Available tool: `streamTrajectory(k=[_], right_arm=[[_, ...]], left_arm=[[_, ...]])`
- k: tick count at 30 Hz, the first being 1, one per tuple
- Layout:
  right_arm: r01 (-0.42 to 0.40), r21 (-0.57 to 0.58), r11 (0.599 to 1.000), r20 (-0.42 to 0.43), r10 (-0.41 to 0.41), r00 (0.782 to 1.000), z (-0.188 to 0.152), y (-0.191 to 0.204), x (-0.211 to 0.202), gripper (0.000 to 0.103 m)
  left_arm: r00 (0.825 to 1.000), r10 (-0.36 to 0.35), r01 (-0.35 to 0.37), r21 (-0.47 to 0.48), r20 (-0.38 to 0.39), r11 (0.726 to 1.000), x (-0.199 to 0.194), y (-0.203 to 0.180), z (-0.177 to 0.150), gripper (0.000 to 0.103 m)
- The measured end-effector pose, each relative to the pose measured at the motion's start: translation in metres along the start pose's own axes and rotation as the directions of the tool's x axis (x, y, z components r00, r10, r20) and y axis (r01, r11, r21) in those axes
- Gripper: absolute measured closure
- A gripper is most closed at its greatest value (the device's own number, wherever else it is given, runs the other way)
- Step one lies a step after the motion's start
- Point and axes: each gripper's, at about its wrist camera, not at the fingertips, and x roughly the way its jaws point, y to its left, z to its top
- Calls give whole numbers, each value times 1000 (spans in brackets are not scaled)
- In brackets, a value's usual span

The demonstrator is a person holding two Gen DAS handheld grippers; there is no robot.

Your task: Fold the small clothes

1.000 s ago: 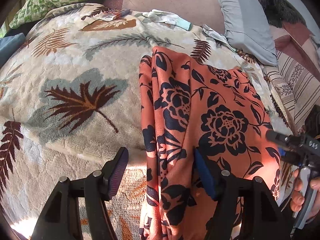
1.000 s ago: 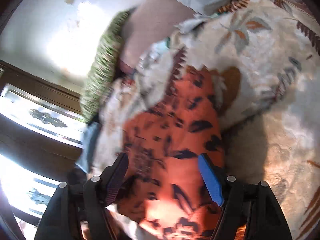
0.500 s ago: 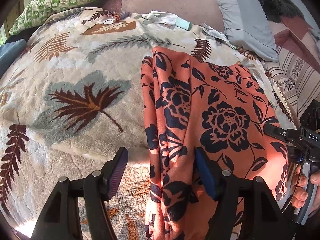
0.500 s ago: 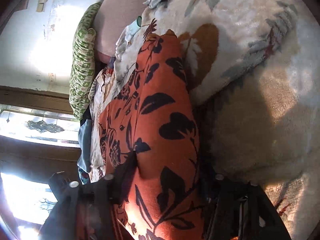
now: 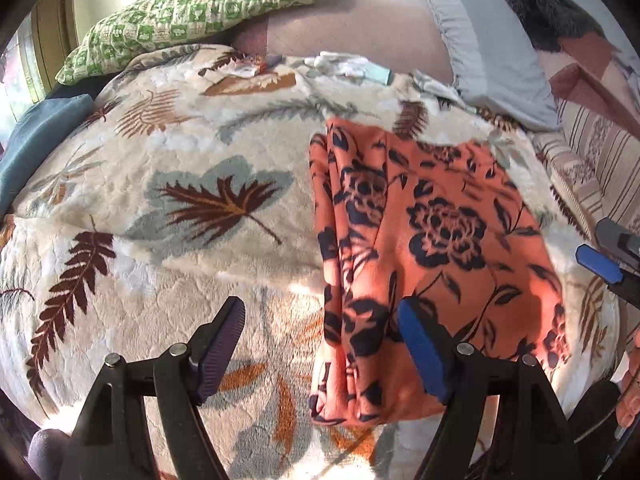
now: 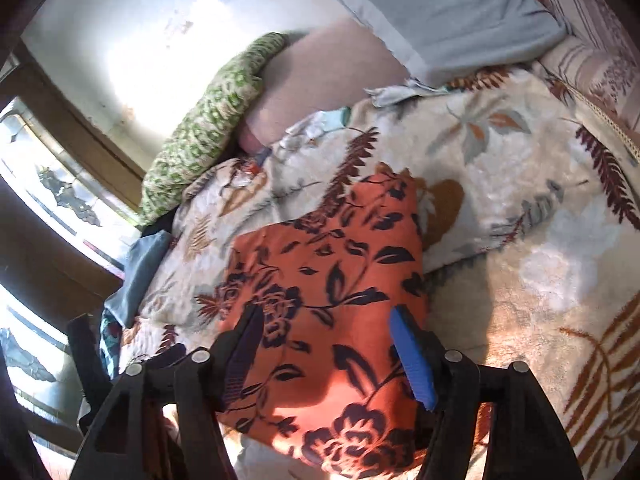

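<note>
One orange floral garment (image 5: 436,264) lies folded into a long panel on one plush cream leaf-print blanket (image 5: 168,208), right of the blanket's middle in the left wrist view. Two grippers work over it. The left gripper (image 5: 320,356) tilts steeply down above the garment's near left edge; its jaws have just been opening and stand spread, with the bunched edge between them but not pinched. The right gripper (image 6: 324,356) slants down over the garment's near end; its jaws have just been opening and stand apart, the cloth beneath them unpinched. Far off lie two pillows: a green checked quilted one (image 5: 192,12) on the left and a smooth grey one (image 5: 492,48) on the right. Fingers (image 5: 632,376) show at the right edge.
</note>
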Motion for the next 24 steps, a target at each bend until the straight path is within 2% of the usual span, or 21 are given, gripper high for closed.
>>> streamTrajectory(k=[1,2,4,5,6,8,10,12,13,16,17,19,24], right_arm=[[-25,-11,1000,-17,25,1000,-5,4,3,21],[-33,-15,999,-56,32,998,-12,6,15,18],[57,-22,998,-178,-61,982,-26,-5,54,17],[104,-51,993,-179,-112,978,-29,-4,58,17],[101,-76,992,-143,-111,983,-28,5,48,17],[52,-99,994,-85,-60,995,-23,22,23,17],[133,-164,978,-4,-135,991,-20,41,-1,17],[216,-218,952,52,-210,976,-22,54,-17,17],[255,-227,940,49,-250,967,-26,56,-21,14],[374,-236,897,-34,-392,919,-45,57,-20,13],[396,-243,885,-60,-421,905,-53,57,-19,13],[425,-262,867,-75,-457,886,-67,57,-23,13],[453,-300,839,-69,-493,867,-83,73,-37,13]], left_arm=[[998,30,-30,9,-48,1000,11,-1,-3,24],[997,24,-24,-7,-73,1000,16,-1,-5,23],[998,12,-14,-34,-57,999,2,-1,-4,24],[999,26,-26,-9,-21,1000,-11,-4,-1,24],[998,48,-48,22,27,999,-25,-8,0,24],[991,98,-104,60,93,993,-48,-16,-1,24],[985,103,-115,78,135,990,-69,-23,-3,24],[978,121,-137,85,168,987,-84,-30,-9,19],[976,134,-151,90,171,984,-88,-34,-11,9],[966,164,-188,107,198,976,-101,-44,-19,7],[968,157,-181,110,195,977,-104,-47,-21,7],[975,126,-147,103,183,984,-111,-50,-23,7],[976,90,-107,79,196,991,-128,-53,-25,7]])
